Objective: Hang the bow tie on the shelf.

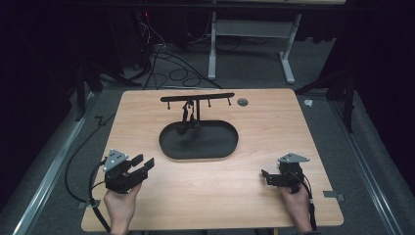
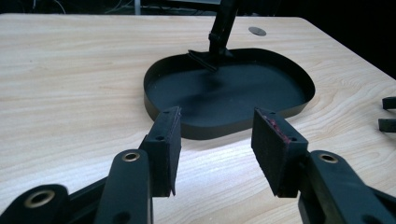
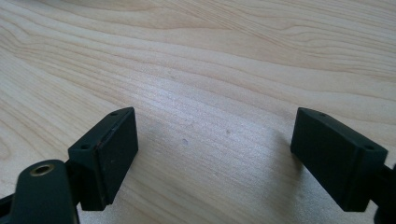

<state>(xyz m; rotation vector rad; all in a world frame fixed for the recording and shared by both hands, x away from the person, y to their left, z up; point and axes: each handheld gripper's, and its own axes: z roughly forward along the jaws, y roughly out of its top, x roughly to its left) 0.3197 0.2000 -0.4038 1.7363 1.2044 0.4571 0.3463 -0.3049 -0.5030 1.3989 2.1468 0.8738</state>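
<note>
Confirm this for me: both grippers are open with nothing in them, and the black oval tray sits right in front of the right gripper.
Not quite. The black oval tray sits in front of the left gripper, as the left gripper view shows. The right gripper faces bare table. Both are open, holding nothing.

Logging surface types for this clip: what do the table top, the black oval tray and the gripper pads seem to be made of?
Table top: pale wood or wood-look laminate, with printed-looking grain and a low sheen. Oval tray: thin matte black, likely sheet metal or plastic; its thin upright rim leaves that open. Left gripper pads: dark, slightly fuzzy, apparently foam or rubber, with a reddish edge.
</note>
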